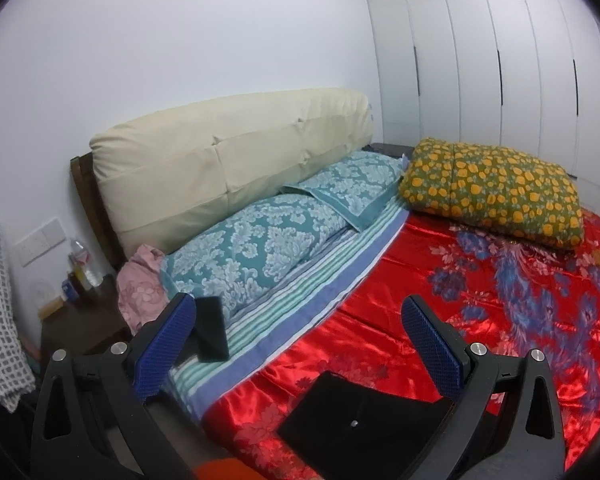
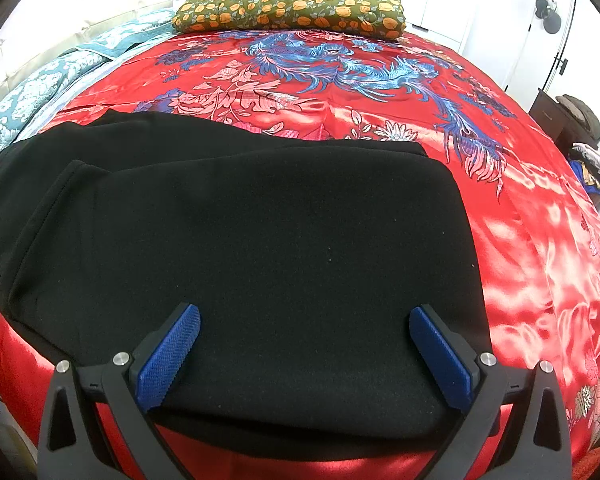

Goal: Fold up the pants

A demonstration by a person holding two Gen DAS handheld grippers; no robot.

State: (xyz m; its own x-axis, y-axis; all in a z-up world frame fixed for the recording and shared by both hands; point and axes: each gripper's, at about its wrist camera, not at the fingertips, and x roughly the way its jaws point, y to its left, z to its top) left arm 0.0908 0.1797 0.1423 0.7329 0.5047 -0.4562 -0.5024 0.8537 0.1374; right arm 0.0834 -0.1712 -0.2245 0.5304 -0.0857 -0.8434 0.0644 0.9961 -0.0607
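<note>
Nearest our right wrist camera, the right gripper (image 2: 304, 348) fills the bottom of the frame, its two blue textured pads (image 2: 168, 356) spread wide with nothing between them. Under and beyond them the black, matte fabric pants (image 2: 236, 232) lie folded across the centre and left of that view, one layer over another, flat on the shiny red satin bedspread with blue and pink embroidery (image 2: 540, 260). A hem edge with stitching runs down the left side of the upper layer.

At the top centre we see an olive quilt with an orange flower print (image 2: 292, 4), folded and resting on the bedspread. Teal damask pillows (image 2: 32, 96) sit at the upper left.

In the left wrist view, the left gripper (image 1: 300, 340) is likewise spread apart and holds nothing. A corner of the pants (image 1: 352, 420) shows at the bottom centre, between the fingers. A small black rectangular object (image 1: 212, 332) lies on a striped blue and green sheet (image 1: 300, 292) just beside the left pad; we cannot tell what it is. Behind the pillows stands a cream padded headboard (image 1: 228, 160), and white wardrobe doors (image 1: 480, 60) fill the upper right. A pink cloth (image 1: 140, 284) is bunched at the left end of the pillows
</note>
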